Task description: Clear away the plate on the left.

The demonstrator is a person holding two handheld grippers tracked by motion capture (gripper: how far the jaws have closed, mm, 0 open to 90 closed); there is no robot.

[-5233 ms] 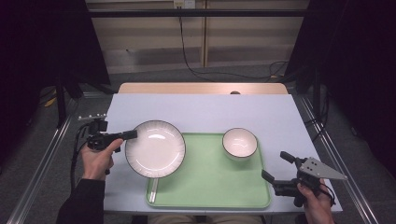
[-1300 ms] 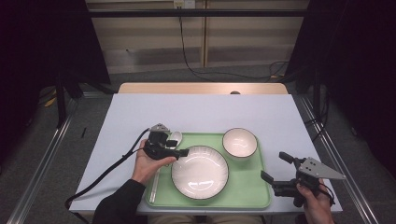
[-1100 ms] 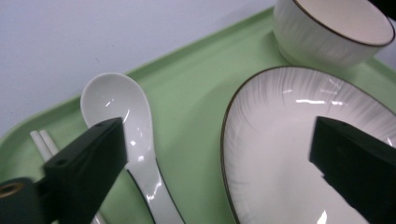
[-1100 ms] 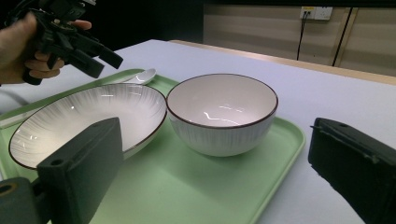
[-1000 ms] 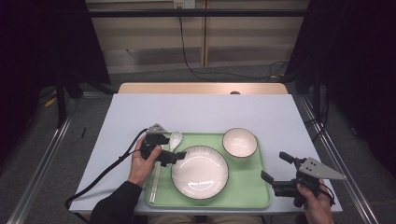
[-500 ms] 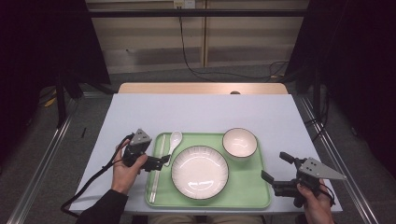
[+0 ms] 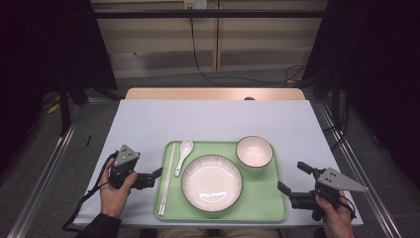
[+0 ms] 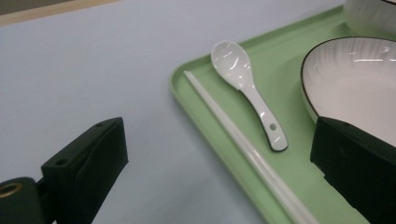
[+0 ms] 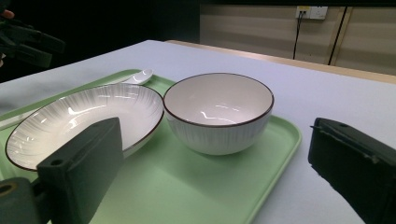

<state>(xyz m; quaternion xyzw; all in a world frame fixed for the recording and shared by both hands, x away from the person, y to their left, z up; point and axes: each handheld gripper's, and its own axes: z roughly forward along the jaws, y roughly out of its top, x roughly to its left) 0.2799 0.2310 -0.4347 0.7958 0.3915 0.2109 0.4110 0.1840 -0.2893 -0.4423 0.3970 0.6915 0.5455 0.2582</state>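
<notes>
One green rectangular plastic tray (image 7: pixel 267 210) lies between the two sets of jaws. On it there are one white ribbed round plate with a dark rim (image 7: pixel 211 182), one white ribbed bowl with a dark rim (image 7: pixel 254 151), one white ceramic soup spoon (image 7: pixel 183 154) and what looks like one pair of white chopsticks (image 7: pixel 167 179), lying nearest the left jaws. Two black handheld grippers: the left gripper (image 7: pixel 154 176) and the right gripper (image 7: pixel 291 178).

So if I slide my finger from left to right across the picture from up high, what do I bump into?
Left claw → chopsticks → spoon → plate → bowl → right claw. All the dishes sit on the green tray.
</notes>
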